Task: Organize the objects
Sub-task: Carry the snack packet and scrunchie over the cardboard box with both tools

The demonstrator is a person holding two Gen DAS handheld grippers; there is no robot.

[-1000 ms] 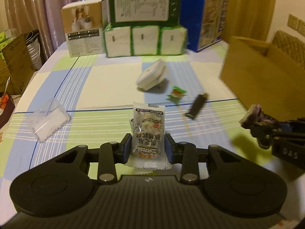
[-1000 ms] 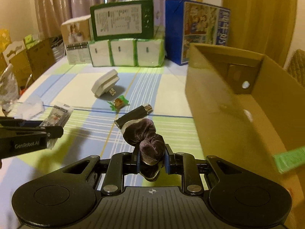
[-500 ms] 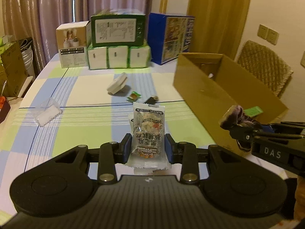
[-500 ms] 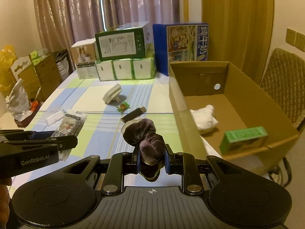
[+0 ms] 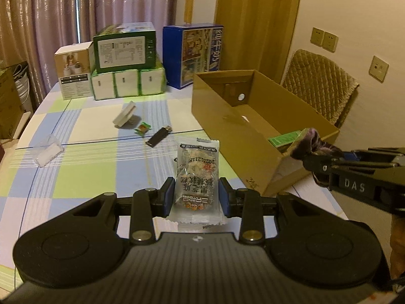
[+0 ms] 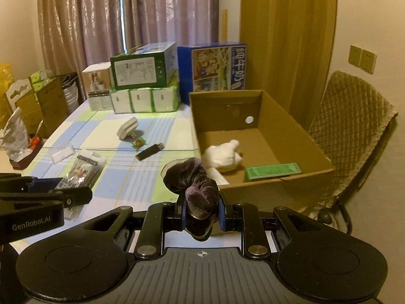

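Clear plastic crinkles between our left gripper's (image 5: 197, 197) clenched jaws: we hold a snack packet (image 5: 197, 174) above the checked tablecloth (image 5: 83, 167). Our right gripper (image 6: 201, 211) is clamped on a dark purple velvet scrunchie (image 6: 193, 179), just beside the near corner of the open cardboard box (image 6: 286, 185). Inside the box lie a white plush toy (image 6: 224, 155) and a green flat pack (image 6: 272, 171). On the cloth remain a white plug adapter (image 6: 127, 128), a green-wrapped sweet (image 6: 139, 142), a black USB stick (image 6: 149, 152) and a clear plastic stand (image 5: 46, 150).

A home dining room — a table (image 5: 83, 157) under a checked cloth, heavy curtains (image 6: 157, 12), a quilted chair (image 6: 351, 116) and stacked grocery cartons (image 6: 141, 76) against the window.
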